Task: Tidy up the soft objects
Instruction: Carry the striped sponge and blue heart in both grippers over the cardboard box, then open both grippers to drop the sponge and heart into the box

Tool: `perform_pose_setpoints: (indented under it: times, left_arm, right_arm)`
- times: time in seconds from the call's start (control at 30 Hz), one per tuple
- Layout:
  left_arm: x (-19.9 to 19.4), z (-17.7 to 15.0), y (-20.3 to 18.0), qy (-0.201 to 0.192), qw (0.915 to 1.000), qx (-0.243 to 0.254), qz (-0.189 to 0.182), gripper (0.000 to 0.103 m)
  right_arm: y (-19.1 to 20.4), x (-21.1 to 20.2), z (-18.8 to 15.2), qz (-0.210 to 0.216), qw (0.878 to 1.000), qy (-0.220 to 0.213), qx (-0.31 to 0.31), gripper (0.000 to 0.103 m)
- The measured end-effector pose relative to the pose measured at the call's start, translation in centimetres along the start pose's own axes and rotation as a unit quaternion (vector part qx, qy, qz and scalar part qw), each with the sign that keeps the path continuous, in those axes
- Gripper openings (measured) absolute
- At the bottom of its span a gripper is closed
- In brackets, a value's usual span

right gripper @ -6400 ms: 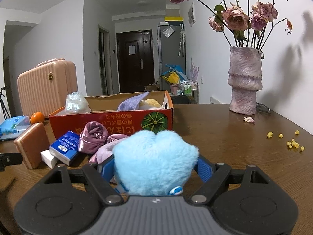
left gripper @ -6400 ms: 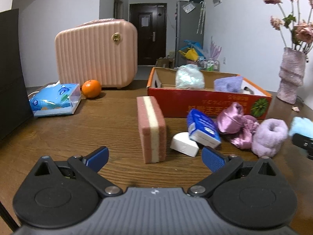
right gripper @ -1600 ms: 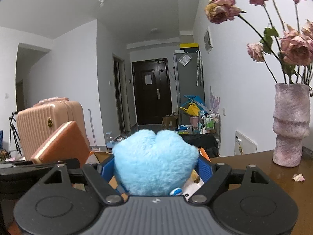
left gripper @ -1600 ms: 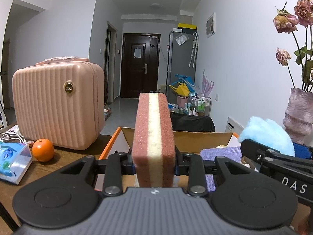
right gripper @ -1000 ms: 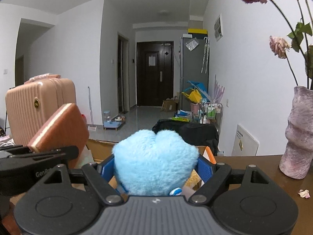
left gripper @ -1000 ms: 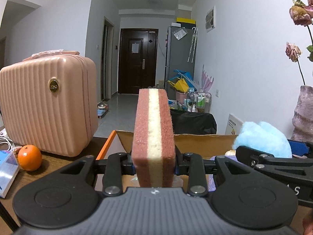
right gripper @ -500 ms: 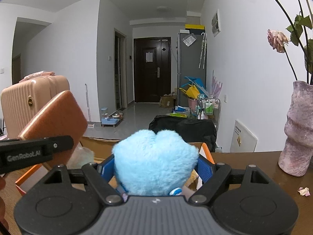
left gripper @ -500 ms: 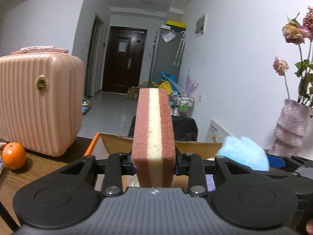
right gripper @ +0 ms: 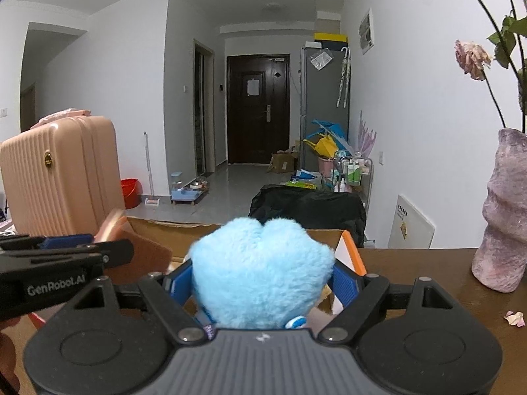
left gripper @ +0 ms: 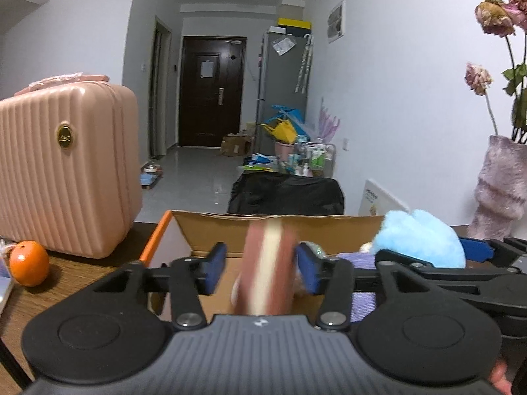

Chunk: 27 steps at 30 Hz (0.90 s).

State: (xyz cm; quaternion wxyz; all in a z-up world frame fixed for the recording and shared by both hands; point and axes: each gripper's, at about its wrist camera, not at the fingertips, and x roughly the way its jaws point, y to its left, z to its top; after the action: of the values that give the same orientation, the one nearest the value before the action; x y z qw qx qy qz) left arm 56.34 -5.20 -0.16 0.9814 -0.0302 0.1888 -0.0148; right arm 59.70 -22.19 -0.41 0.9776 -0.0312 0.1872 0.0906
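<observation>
From the left wrist view, the left gripper [left gripper: 262,268] is spreading its blue-padded jaws, and the pink-and-cream layered sponge block [left gripper: 266,270] stands blurred between them, clear of the left pad and at most grazing the right one. Directly ahead of the fingers and slightly below lies the open brown cardboard box with an orange outer edge [left gripper: 263,222]; the sponge hangs over its near part. To the gripper's right, the right gripper [left gripper: 474,256] reaches in over the same box with a fluffy light-blue plush ball [left gripper: 416,238] in its jaws, above a lilac cloth [left gripper: 359,258] lying in the box. Far to the left of the fingers, on the brown wooden table [left gripper: 75,273], stand a ribbed pale-pink hard-shell case [left gripper: 66,171] and a round orange fruit [left gripper: 29,262] just in front of it. At far right stands a textured mauve vase [left gripper: 500,191] holding dried roses.

From the right wrist view, the right gripper [right gripper: 263,281] pinches the light-blue plush ball [right gripper: 262,268] between its blue pads, which press into both sides of the fluff. The box's far wall and orange corner [right gripper: 350,251] show just ahead and below. To the left of these fingers, the left gripper [right gripper: 70,247] juts in with the sponge block [right gripper: 138,251] at its tip, over the box's left part. The pink case [right gripper: 62,177] is beyond it, and the mauve vase [right gripper: 504,217] stands on the table well to the right.
</observation>
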Motion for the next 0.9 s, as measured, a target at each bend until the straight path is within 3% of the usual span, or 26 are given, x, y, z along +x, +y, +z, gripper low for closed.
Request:
perform_pose_setpoints:
  times: [0.1,0.23,0.43,0.9]
  left_arm:
    - [0.0,0.1,0.4,-0.003,0.9995,-0.009,0.029,0.081]
    - [-0.2,0.3,1.1,-0.009,0.9976,-0.032,0.061,0.102]
    - [-0.5,0.6,1.8,-0.017,0.9949,-0.048,0.087,0.103]
    - [-1.4,0.1,1.5,-0.017,0.9940,-0.039,0.101,0.103]
  right_arm:
    - [-0.3,0.2,0.1,-0.005,1.000,0.003,0.003,0.087]
    - [-0.5,0.3,0.1,-0.004,1.000,0.006,0.014,0.095]
    - [-0.4,0.2,-0.1,-0.002,1.000,0.004,0.013,0.099]
    - [-0.4,-1.0,-0.3,-0.023,1.000,0.000,0.014,0.103]
